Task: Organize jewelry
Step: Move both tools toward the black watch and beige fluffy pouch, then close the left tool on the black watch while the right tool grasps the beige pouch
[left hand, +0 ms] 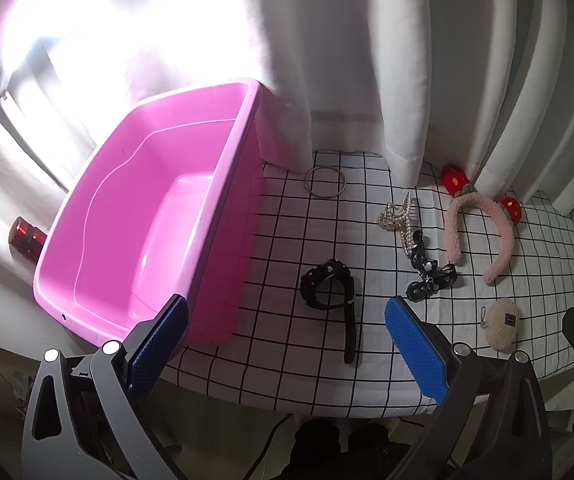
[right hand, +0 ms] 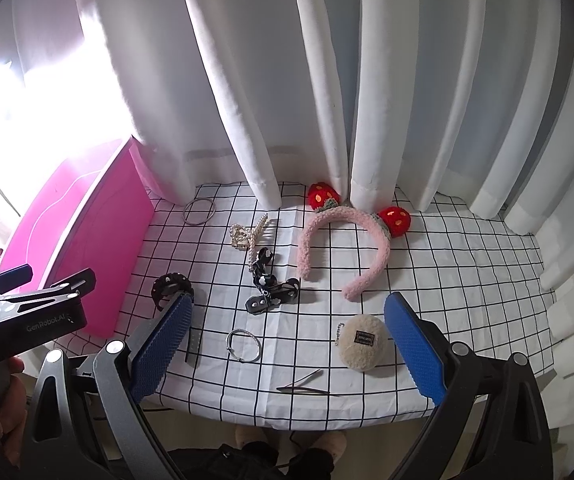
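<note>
- Ahead of the left hand-held gripper (left hand: pixel 287 344), released, lies a black watch (left hand: pixel 329 286); the pink bin (left hand: pixel 147 216) sits left, likely to collect.
- The right hand-held gripper (right hand: pixel 287 344), released, hovers over a bracelet (right hand: pixel 243 345).

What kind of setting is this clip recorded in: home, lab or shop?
Most likely a room in a home, set up for sorting accessories. White curtains hang right behind a small table under a grid-patterned cloth, with a pink plastic tub and a fluffy strawberry headband on it.
</note>
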`<state>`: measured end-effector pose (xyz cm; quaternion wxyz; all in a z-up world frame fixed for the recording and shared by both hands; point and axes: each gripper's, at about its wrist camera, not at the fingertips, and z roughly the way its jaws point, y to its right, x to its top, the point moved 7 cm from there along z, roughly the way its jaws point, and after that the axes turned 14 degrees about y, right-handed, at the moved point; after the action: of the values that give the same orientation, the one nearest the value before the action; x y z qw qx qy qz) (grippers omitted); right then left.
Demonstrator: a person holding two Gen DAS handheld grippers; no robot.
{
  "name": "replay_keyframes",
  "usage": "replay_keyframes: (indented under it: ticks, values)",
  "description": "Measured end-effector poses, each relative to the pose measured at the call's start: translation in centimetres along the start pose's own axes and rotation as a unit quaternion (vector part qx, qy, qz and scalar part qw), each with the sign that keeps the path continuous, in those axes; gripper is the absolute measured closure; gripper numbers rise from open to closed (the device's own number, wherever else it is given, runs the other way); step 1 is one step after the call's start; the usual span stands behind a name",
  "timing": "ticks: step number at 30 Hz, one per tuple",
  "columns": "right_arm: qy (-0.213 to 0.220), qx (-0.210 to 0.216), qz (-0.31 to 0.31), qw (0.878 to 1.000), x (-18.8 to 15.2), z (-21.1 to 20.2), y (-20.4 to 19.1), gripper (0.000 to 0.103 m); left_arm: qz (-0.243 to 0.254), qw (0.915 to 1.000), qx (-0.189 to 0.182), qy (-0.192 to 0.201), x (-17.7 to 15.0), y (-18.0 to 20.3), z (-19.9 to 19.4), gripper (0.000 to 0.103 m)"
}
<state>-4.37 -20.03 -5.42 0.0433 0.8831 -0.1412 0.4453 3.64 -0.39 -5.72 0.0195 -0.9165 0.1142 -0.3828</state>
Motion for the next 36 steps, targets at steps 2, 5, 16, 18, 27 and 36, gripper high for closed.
replay_keyframes:
  ticks: [2, 5, 16, 18, 27, 36]
  values:
    - [-0.001, 0.001, 0.000, 1.000, 0.0, 0.0, 0.0, 0.010, 0.000, 1.0000, 0.000, 0.001, 0.0, -0.1, -0.1, 0.006]
    - [-0.001, 0.001, 0.001, 1.000, 0.0, -0.1, 0.1, 0.011, -0.001, 1.0000, 0.000, 0.001, 0.0, -0.1, -0.1, 0.006]
    - [-0.010, -0.002, 0.025, 1.000, -1.2, 0.0, 1.4, 0.010, -0.009, 0.9996, -0.024, -0.011, -1.7, 0.8, 0.8, 0.006]
    - [-0.018, 0.003, 0.037, 0.999, -2.1, 0.3, 1.9, 0.010, -0.010, 0.9993, -0.032, -0.017, -2.7, 1.1, 1.2, 0.006]
    - [-0.064, 0.013, 0.077, 0.995, -8.9, 2.4, 4.2, 0.010, 0.003, 0.9976, -0.049, -0.048, -7.8, 2.5, 4.1, 0.006]
    - [-0.080, -0.017, 0.101, 0.992, -13.1, 4.7, 8.1, 0.011, -0.002, 0.9973, -0.047, -0.057, -10.5, 3.8, 7.8, 0.006]
